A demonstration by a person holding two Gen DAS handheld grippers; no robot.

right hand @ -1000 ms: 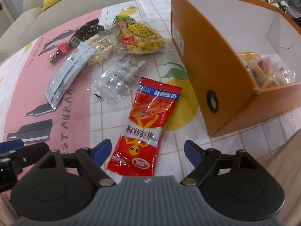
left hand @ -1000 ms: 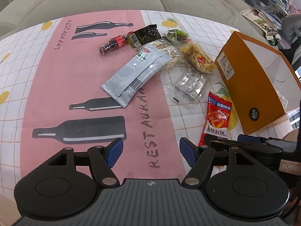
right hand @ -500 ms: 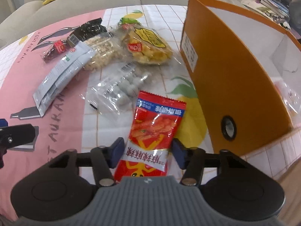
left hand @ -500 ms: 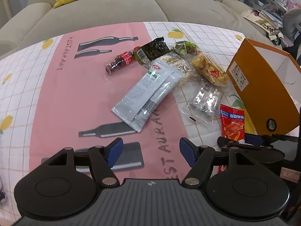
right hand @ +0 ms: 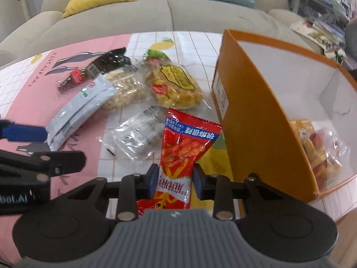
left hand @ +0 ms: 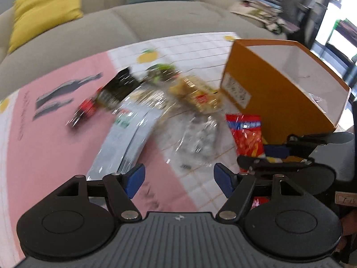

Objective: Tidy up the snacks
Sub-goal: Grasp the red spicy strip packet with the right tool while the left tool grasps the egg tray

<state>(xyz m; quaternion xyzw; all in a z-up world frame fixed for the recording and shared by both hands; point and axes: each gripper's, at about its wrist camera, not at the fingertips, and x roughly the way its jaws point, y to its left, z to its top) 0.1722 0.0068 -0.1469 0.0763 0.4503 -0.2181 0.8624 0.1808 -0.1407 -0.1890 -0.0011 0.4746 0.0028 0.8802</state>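
Progress: early. The orange cardboard box [right hand: 256, 120] on the desk [right hand: 196, 44] already holds at least one clear packet of yellow-orange snacks [right hand: 319, 147]. The right gripper [right hand: 175, 179] is clamped on the red foil snack packet [right hand: 183, 149], just beside the box. The left gripper [left hand: 178, 178] hangs wide open, empty. Roughly six packets, blurred in the left view, remain loose, among them the grey-white flat pouch [right hand: 78, 109].

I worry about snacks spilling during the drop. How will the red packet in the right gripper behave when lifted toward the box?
The red packet, pinched near its lower end by the right gripper, is thin film, so it will probably flop. It looks light. Glossy film may slip.
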